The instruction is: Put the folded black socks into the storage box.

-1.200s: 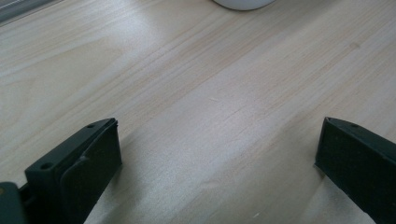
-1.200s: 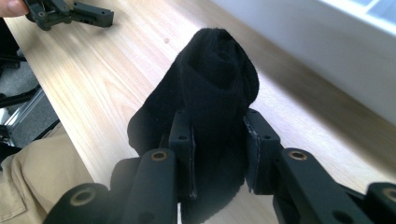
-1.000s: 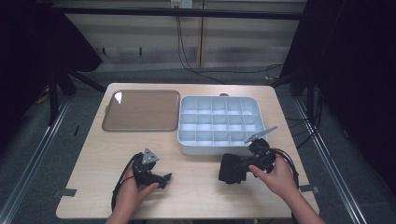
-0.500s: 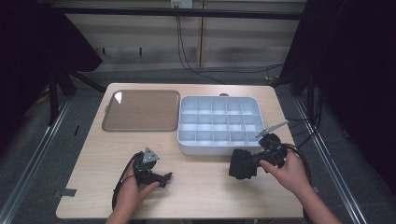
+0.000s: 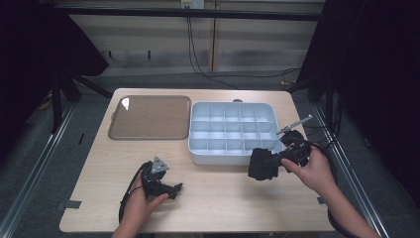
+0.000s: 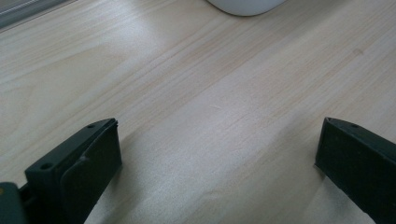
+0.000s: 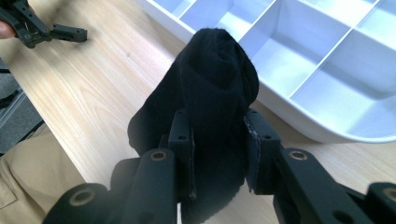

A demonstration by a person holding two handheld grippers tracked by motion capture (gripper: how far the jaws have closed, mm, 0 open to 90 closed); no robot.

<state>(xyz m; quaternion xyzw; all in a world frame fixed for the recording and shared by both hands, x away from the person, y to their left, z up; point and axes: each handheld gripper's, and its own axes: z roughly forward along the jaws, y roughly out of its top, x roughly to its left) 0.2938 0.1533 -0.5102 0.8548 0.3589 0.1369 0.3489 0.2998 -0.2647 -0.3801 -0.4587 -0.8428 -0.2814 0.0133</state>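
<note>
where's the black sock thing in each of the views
High view: the black sock is right of centre, at the near right corner of the white divided tray, in the right gripper.
Right gripper view: centre, pinched between the jaws.
Left gripper view: bare table, no sock.
Shared landmark: the white divided tray.

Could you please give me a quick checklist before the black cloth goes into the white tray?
1. Right claw shut on the black cloth: ok.
2. Cloth lifted off the table: cannot tell.
3. Compartments of the white tray free: ok.
4. Cloth over a compartment: not ok, it sits beside the tray's near edge.
5. Left claw out of the way, open, on the table: ok.
</note>
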